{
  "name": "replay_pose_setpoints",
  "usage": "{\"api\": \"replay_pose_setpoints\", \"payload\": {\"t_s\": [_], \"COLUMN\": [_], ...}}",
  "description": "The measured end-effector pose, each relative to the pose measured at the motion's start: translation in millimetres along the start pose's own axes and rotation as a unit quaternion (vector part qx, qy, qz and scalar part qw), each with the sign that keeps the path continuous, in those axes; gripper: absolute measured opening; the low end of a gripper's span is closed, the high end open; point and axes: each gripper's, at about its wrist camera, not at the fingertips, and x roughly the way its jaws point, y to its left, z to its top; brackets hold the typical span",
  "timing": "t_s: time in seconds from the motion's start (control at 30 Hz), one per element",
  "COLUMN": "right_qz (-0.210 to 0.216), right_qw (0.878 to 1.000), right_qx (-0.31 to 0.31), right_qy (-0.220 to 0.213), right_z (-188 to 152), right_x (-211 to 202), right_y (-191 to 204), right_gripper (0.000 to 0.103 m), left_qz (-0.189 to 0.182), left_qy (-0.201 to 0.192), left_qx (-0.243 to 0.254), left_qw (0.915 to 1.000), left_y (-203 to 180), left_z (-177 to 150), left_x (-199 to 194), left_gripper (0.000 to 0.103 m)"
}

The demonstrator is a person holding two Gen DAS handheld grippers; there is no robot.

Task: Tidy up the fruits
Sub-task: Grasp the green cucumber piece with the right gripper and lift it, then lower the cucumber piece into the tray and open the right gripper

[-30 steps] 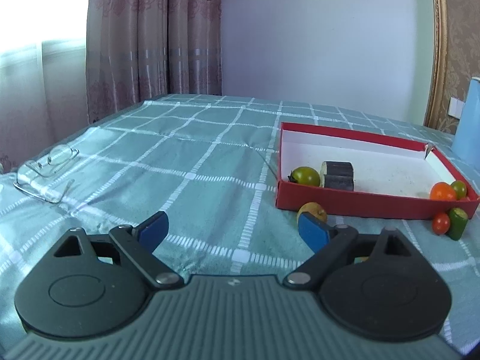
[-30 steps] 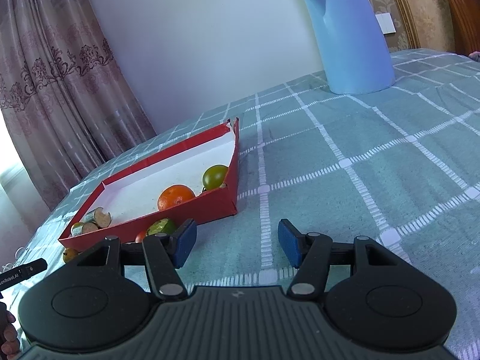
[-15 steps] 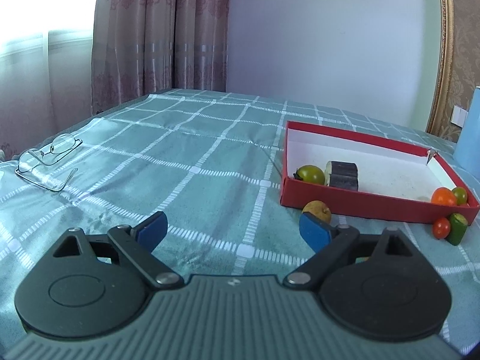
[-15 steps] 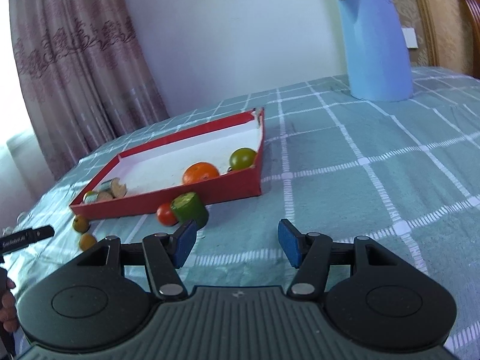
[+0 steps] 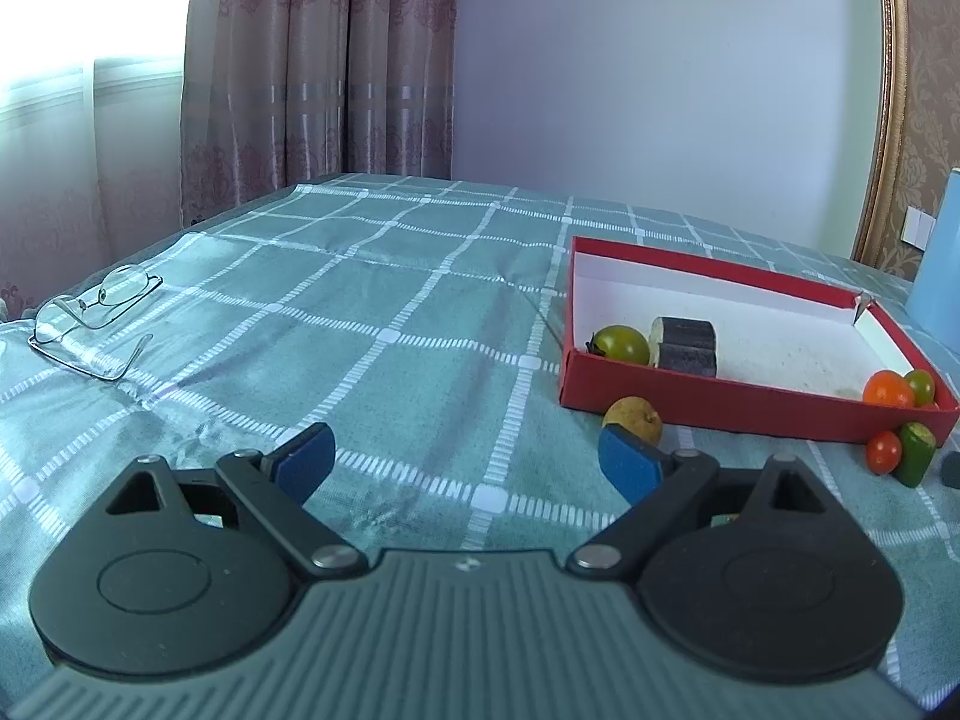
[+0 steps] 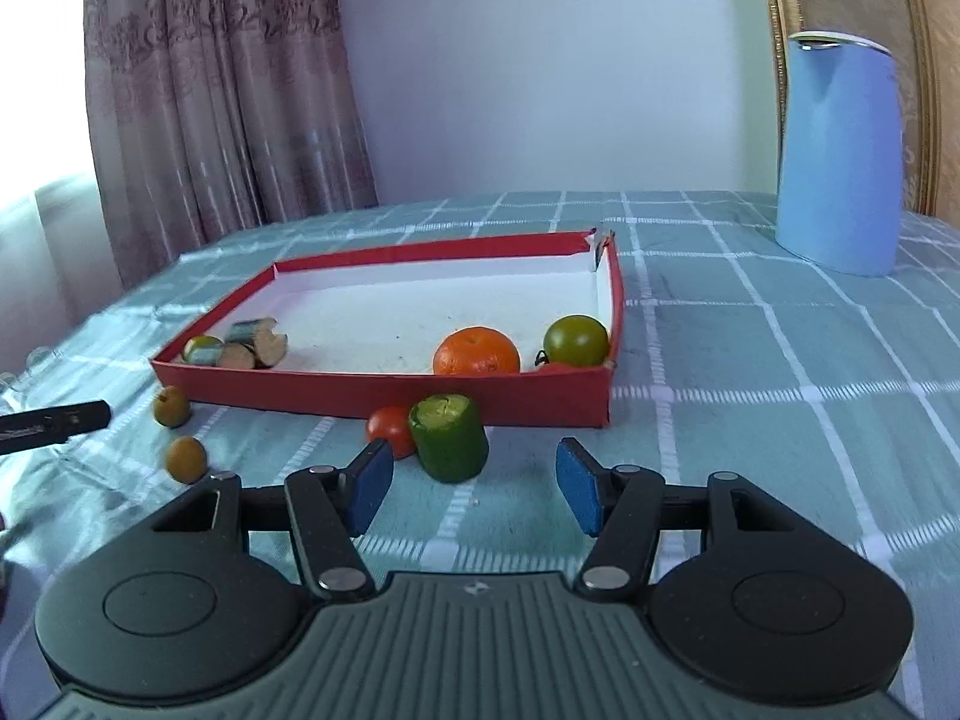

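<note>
A red tray (image 6: 384, 393) (image 5: 708, 399) with a white floor lies on the checked cloth. Inside it sit an orange (image 6: 476, 351), a green tomato (image 6: 576, 340), and dark sugarcane pieces (image 6: 255, 343) beside another green tomato (image 5: 621, 345). Outside, in front of the tray, stand a green cucumber chunk (image 6: 449, 437) and a red tomato (image 6: 390, 429), with two small yellow-green fruits (image 6: 186, 458) (image 6: 171, 405) to the left. My right gripper (image 6: 474, 483) is open just in front of the cucumber chunk, nothing between its fingers. My left gripper (image 5: 465, 462) is open wide; a yellow fruit (image 5: 633, 417) lies just beyond its right fingertip.
A tall blue kettle (image 6: 837, 150) stands at the back right of the table. A pair of glasses (image 5: 96, 315) lies at the left edge. The black tip of the other gripper (image 6: 54, 423) shows at the left of the right wrist view. Curtains hang behind the table.
The right gripper rolled level and swung left, bringing the cucumber chunk and red tomato in front of its jaws. The left gripper's view shifted slightly; its jaws stayed wide.
</note>
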Motion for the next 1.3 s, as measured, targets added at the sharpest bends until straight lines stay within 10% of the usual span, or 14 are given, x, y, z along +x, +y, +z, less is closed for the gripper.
{"api": "replay_pose_setpoints", "payload": {"t_s": [0.33,0.67,1.3], "right_qz": [-0.012,0.001,-0.025], "right_qw": [0.998,0.998,0.999], "right_qx": [-0.055,-0.057,-0.014], "right_qy": [0.035,0.036,-0.026], "right_z": [9,11,62], "right_x": [28,31,30], "right_y": [15,18,6], "right_gripper": [0.057,0.029,0.029], "left_qz": [-0.007,-0.004,0.002], "left_qy": [0.008,0.010,0.014], "left_qx": [0.000,0.000,0.004], "left_qw": [0.9999,0.9999,0.9999], "left_y": [1,0,0], "left_z": [0,0,0], "left_x": [4,5,6], "left_gripper": [0.094,0.094,0.094]}}
